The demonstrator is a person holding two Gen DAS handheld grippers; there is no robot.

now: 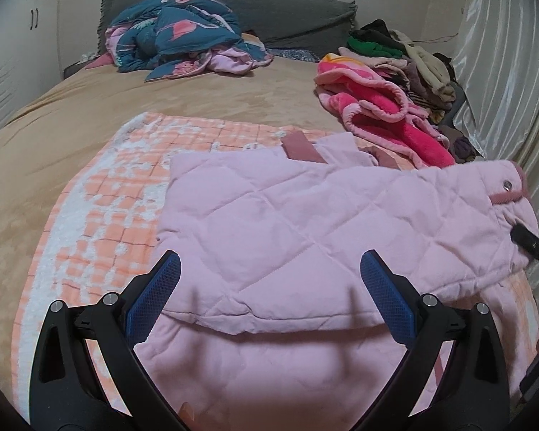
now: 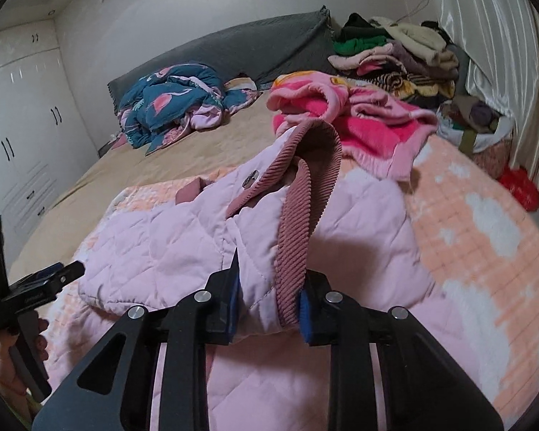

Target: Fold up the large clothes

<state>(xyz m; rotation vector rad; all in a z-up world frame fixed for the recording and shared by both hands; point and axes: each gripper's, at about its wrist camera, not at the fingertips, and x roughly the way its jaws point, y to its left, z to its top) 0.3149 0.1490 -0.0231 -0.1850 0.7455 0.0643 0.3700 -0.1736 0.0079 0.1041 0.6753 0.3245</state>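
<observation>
At the bottom of the right wrist view, my right gripper [image 2: 269,298] has its jaws closed on the pale pink quilted jacket [image 2: 183,248], pinching the fabric together with its dusty-rose ribbed corduroy collar trim [image 2: 298,237]. The gripped edge stands raised above the rest of the garment, and a metal snap button [image 2: 249,179] shows on the lifted flap, near the middle of the frame.

At the bottom of the left wrist view, my left gripper [image 1: 269,287] has its jaws wide open, the blue pads [image 1: 154,298] apart on either side of the jacket's folded body without pressing it. At the lower left edge of the right wrist view, a hand [image 2: 21,352] holds that gripper's handle.

The jacket lies across the centre of both views on a peach-and-white checked fleece blanket [image 1: 100,222], which is spread over a tan bedspread [image 1: 72,115].

Further back, at the right, a bright pink fleece blanket with pale pink binding [image 1: 388,111] lies crumpled. Behind it, at the upper right, sits a heap of mixed clothes in green, cream and brown [image 1: 399,54], next to a shiny white curtain [image 1: 503,72].

At the upper left, a bunched teal quilt with pink flamingo print [image 1: 176,39] rests against a long grey cushion [image 1: 287,10] at the head of the bed. White wardrobe doors [image 2: 21,136] fill the left edge of the right wrist view.
</observation>
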